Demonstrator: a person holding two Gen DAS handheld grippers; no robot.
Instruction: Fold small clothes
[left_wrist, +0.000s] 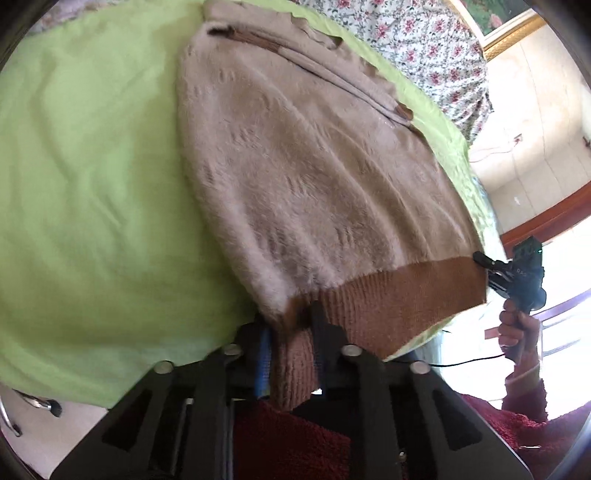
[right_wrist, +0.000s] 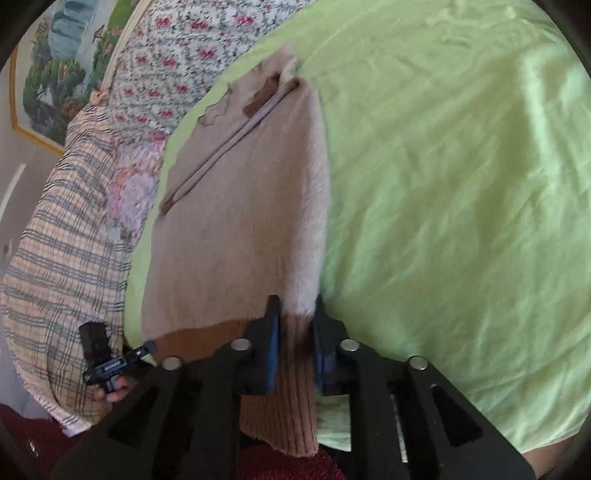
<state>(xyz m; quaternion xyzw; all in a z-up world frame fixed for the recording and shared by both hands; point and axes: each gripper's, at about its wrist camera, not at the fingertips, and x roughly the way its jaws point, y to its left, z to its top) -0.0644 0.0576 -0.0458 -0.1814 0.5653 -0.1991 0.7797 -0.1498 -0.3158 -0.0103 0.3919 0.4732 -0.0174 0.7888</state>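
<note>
A fuzzy beige sweater (left_wrist: 306, 166) with a brown ribbed hem (left_wrist: 399, 299) lies on a light green sheet (left_wrist: 92, 184). My left gripper (left_wrist: 291, 317) is shut on one corner of the hem. My right gripper (right_wrist: 295, 314) is shut on the other hem corner; the sweater (right_wrist: 243, 229) stretches away from it. Each gripper shows in the other's view, the right one (left_wrist: 484, 262) at the hem's far corner and the left one (right_wrist: 147, 347) at the opposite corner. The hem edge is lifted slightly off the sheet.
A floral quilt (left_wrist: 424, 44) and a plaid blanket (right_wrist: 62, 258) lie piled along the bed's far side. A framed landscape picture (right_wrist: 55, 74) hangs on the wall. The bed edge is near the grippers, with floor (left_wrist: 48, 439) below. A red sleeve (left_wrist: 524, 413) shows.
</note>
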